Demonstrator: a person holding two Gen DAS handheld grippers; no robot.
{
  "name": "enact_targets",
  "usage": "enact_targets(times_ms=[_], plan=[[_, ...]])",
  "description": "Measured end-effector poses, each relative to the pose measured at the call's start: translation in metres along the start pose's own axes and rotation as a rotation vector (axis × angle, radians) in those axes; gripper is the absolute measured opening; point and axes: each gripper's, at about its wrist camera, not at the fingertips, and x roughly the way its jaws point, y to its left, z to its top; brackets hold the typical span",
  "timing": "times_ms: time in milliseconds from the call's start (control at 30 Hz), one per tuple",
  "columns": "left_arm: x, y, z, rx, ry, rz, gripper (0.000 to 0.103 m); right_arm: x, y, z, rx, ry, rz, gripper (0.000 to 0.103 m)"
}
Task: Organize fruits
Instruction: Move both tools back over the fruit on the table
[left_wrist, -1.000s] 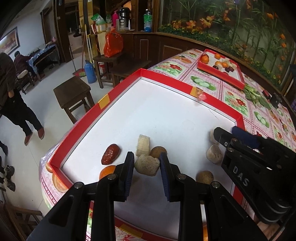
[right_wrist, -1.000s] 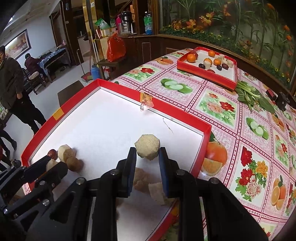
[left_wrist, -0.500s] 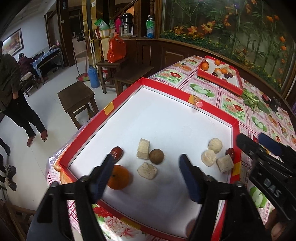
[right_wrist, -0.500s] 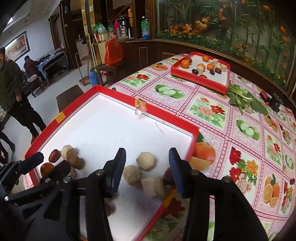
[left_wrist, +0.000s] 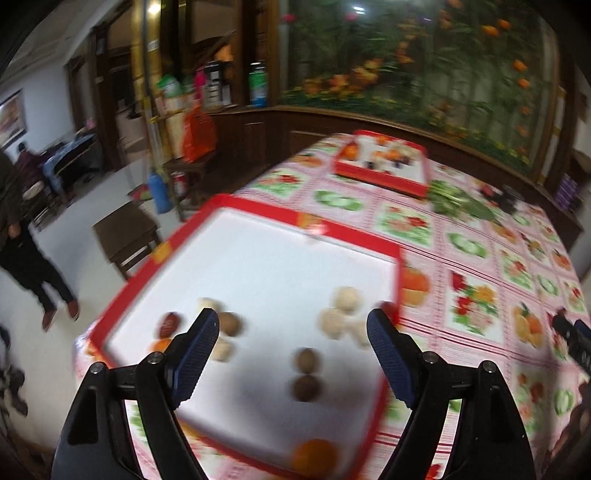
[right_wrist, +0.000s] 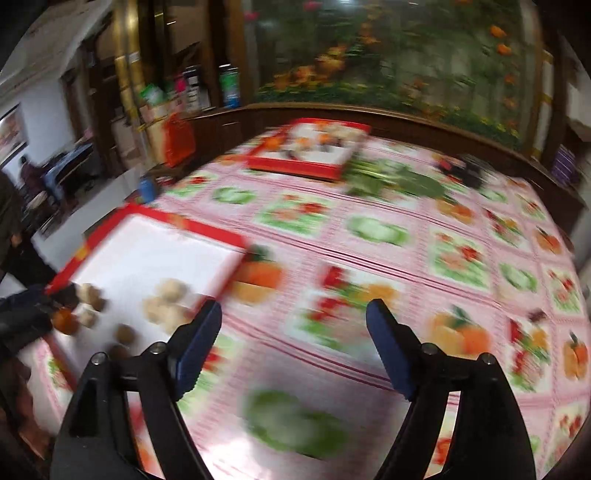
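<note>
Both views motion-blurred. Left gripper (left_wrist: 291, 328) spread wide, nothing between its pads, held above the near half of the red-rimmed white tray (left_wrist: 258, 206). Two brown round fruits (left_wrist: 306, 373) lie one behind the other on the tray floor, between and just below the open fingers. A cluster of pale lumps (left_wrist: 341, 314) sits near the tray's right rim, close to the right finger. By the left finger: a brown ball (left_wrist: 229, 324), a dark red date (left_wrist: 169, 323) and an orange piece (left_wrist: 159, 345). Another orange fruit (left_wrist: 314, 456) lies at the tray's near edge. Right gripper (right_wrist: 293, 319) also spread wide and empty, held over the flowered tablecloth (right_wrist: 369, 236), well to the right of the tray (right_wrist: 147, 218); the pale lumps (right_wrist: 166, 299) lie to the left of its left finger. A second red tray (right_wrist: 310, 147) with fruit sits at the far side of the table, beside green vegetables (right_wrist: 391, 181).
</note>
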Motion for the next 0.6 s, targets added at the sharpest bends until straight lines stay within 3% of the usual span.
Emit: enact_targets(times_ms=[200,333,467,600], plan=[[0.001,-0.058,-0.010,0.109,0.004,-0.107,0.083,-0.018,-0.117,-0.029,0.186,-0.018,-0.180,0.088],[0.005,-0.085,-0.016,0.159,0.019,-0.138,0.083,-0.016,-0.199,-0.041,0.335,0.011,-0.295,0.087],[0.007,-0.104,-0.019,0.186,0.025,-0.158,0.083,-0.004,-0.238,-0.040,0.365,0.031,-0.332,0.087],[0.012,-0.123,-0.018,0.204,0.032,-0.174,0.083,0.015,-0.254,-0.035,0.372,0.058,-0.327,0.070]])
